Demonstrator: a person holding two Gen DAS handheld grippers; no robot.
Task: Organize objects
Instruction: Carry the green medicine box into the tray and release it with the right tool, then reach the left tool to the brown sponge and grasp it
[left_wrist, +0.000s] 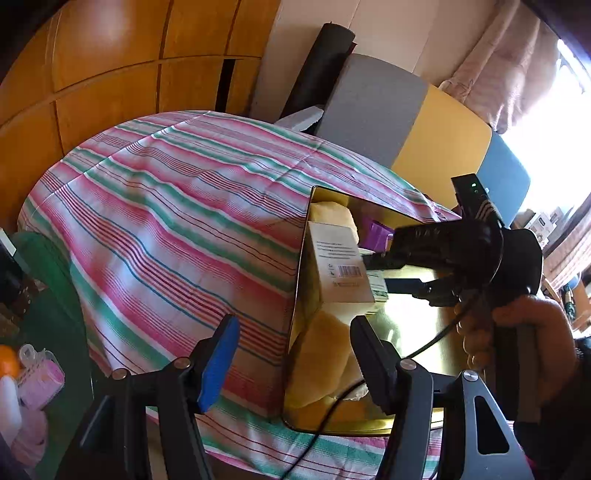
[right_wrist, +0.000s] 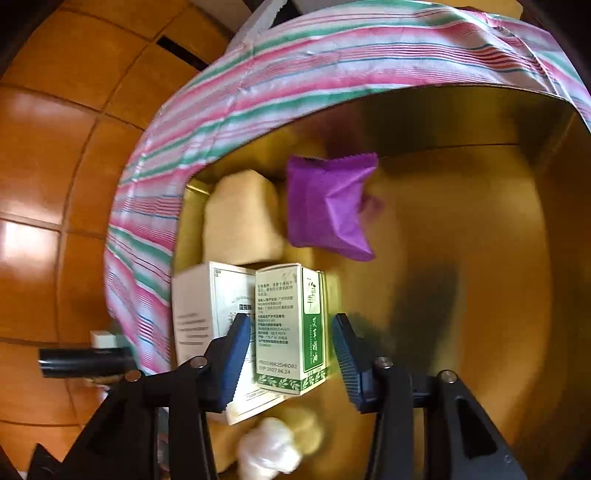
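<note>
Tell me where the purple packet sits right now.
In the right wrist view, the purple packet lies inside the gold tin, just right of the beige sponge, beyond the green-and-white box.

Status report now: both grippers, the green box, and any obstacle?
Right gripper open around green box, pads clear. Left gripper open, empty. Box stands in gold tin. No obstacle.

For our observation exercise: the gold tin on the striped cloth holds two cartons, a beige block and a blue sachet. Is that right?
Not quite: the sachet is purple, not blue, as the right wrist view shows. The gold tin on the striped cloth does hold two cartons and a beige block.
</note>
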